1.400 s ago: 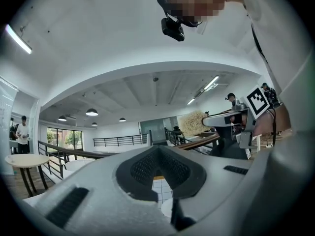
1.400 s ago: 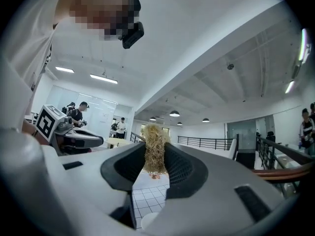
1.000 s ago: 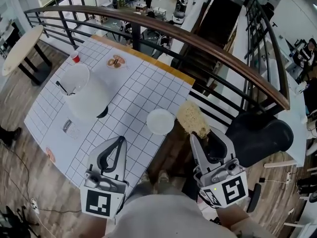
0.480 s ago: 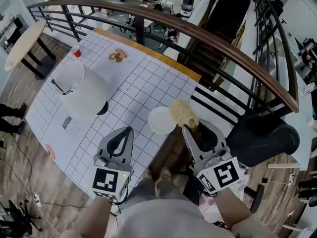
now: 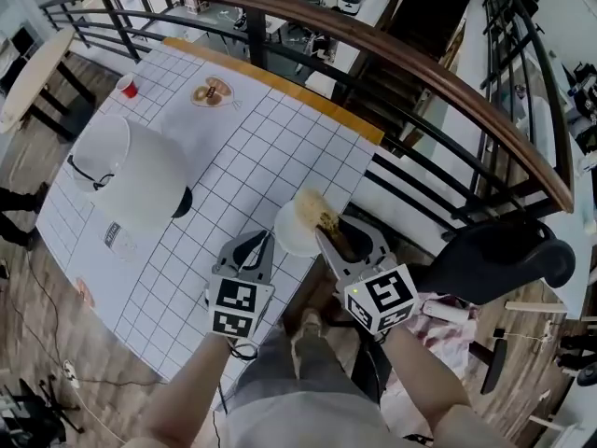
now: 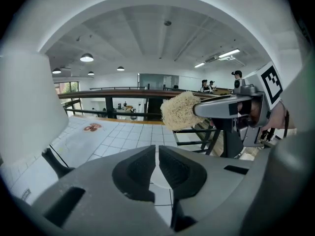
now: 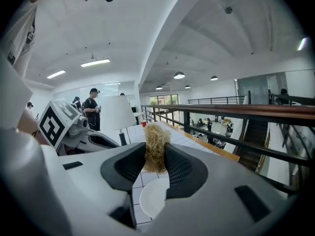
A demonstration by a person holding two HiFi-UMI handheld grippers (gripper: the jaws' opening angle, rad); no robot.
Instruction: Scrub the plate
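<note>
Currently on the white gridded tabletop [image 5: 242,161], at its near edge: one small round white plate [image 5: 291,236].

Right gripper [image 5: 326,231]: jaws clamped on a tan fibrous scrubbing pad [image 5: 312,208]. The pad is over the plate's right rim; contact cannot be told.

Left gripper [image 5: 256,245]: jaws pressed together, nothing between them, just left of the plate.

Large white dome-shaped object [image 5: 140,180]: further left on the table.

We note white gridded desk [image 5: 242,147], wooden strip along far edge. White plate [image 5: 289,237] at near right edge. Large white lamp [image 5: 131,180] toward left edge. Red cup [image 5: 128,88] at far left corner. Brown food item [image 5: 212,92] near far edge.
</note>
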